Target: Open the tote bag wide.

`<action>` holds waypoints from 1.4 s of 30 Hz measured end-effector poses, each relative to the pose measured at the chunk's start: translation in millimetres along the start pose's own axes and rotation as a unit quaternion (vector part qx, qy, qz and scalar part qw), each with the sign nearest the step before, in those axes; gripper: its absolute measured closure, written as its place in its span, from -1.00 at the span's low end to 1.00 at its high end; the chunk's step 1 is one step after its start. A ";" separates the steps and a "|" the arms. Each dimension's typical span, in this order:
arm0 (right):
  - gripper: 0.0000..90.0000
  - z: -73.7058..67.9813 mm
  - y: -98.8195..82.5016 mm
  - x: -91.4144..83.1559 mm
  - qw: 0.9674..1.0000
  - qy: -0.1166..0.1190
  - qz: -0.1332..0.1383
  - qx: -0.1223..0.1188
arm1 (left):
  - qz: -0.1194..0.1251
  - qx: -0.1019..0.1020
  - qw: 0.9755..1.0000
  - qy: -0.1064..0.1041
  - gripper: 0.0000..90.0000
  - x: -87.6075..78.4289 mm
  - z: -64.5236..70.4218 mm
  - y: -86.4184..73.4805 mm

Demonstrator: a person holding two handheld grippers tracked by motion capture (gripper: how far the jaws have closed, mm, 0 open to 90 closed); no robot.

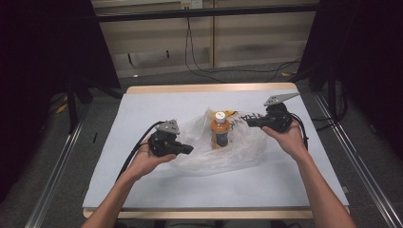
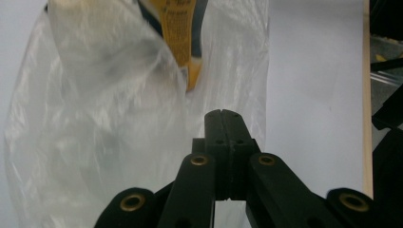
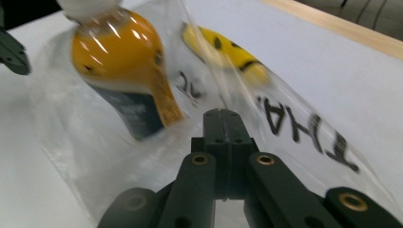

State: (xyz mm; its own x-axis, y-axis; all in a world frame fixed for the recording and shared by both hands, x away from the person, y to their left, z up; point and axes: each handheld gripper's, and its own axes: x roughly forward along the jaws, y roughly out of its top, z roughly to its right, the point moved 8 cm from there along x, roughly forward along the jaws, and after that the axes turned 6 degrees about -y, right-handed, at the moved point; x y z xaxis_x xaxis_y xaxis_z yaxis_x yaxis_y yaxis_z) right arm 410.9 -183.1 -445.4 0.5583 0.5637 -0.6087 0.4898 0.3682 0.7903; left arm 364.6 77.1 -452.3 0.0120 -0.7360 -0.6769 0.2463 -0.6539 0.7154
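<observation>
Presently both claws, left (image 1: 189,149) and right (image 1: 249,122), are clamped on the plastic bag (image 1: 237,149) on the tabletop (image 1: 142,109), an orange bottle (image 1: 220,130) upright inside; next, likely spreading the mouth.

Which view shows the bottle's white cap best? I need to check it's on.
The high view: the white cap sits atop the orange bottle inside the plastic bag. The right gripper view cuts it at the top edge; the left gripper view catches just the label.

The left gripper (image 1: 189,149) is held in the left hand (image 1: 149,159), with its two jaws pressed tight together. The right gripper (image 1: 249,122) sits in the right hand (image 1: 291,137), well apart, jaws tight together too.
</observation>
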 end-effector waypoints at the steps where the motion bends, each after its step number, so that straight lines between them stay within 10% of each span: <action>1: 1.00 -3.0 1.5 2.1 1.000 0.005 -0.008 -0.003 | -0.005 0.006 1.000 -0.004 1.00 2.0 -0.2 7.0; 5: 1.00 -18.4 3.3 14.4 0.999 0.018 -0.032 -0.019 | -0.011 0.011 1.000 -0.010 1.00 12.2 -6.7 25.0; 12: 1.00 -44.7 5.0 33.1 0.995 0.037 -0.079 -0.043 | -0.099 0.009 0.995 -0.001 1.00 45.7 -32.6 30.6; 26: 1.00 -28.3 -46.9 79.2 0.983 0.013 -0.183 -0.021 | -0.156 -0.051 0.986 0.015 1.00 95.6 -88.6 2.1; 36: 1.00 -42.5 -68.6 58.1 0.975 0.029 -0.214 -0.048 | -0.157 -0.085 0.982 0.068 1.00 75.5 -116.3 -10.2; 42: 1.00 -48.5 -83.7 39.8 0.976 0.046 -0.206 -0.049 | -0.164 -0.086 0.979 0.079 1.00 67.1 -124.7 -15.7</action>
State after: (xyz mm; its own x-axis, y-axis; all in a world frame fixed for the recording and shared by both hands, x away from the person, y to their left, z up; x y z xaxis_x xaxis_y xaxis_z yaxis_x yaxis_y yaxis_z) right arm 359.7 -155.6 -532.4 0.2627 0.4164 -0.8704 0.5909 0.6437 0.4863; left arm 482.4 59.9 -530.6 0.0515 -0.4455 -0.8938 0.4222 -0.8014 0.4237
